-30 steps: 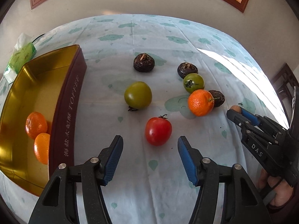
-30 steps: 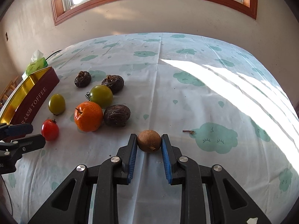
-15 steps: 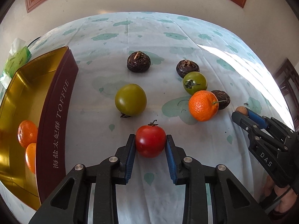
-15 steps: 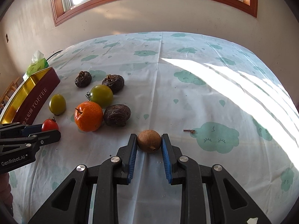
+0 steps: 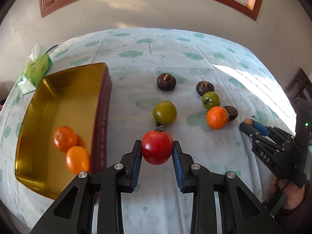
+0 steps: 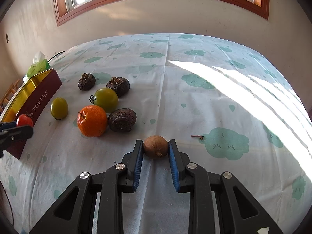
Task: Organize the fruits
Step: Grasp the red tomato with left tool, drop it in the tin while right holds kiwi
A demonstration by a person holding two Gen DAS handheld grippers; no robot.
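My left gripper (image 5: 157, 152) is shut on a red tomato (image 5: 157, 147) and holds it above the cloth, just right of the gold toffee tin (image 5: 64, 97). Two oranges (image 5: 65, 138) lie in the tin. My right gripper (image 6: 156, 148) is shut on a small brown round fruit (image 6: 155, 146) low over the cloth; it also shows in the left wrist view (image 5: 251, 125). On the cloth lie a green tomato (image 5: 164, 112), a second green tomato (image 5: 210, 100), an orange (image 5: 217, 117) and three dark wrinkled fruits (image 5: 166, 81).
A green tissue pack (image 5: 35, 70) lies behind the tin at the far left. The tin's dark red wall (image 6: 42, 99) faces the fruit group. A small twig (image 6: 197, 136) lies on the cloth right of my right gripper. A wall with a window stands behind the table.
My left gripper closed on the red tomato, then lifted it and pulled back; the view now shows more of the tin. My right gripper stayed shut on the brown fruit, nearly still.
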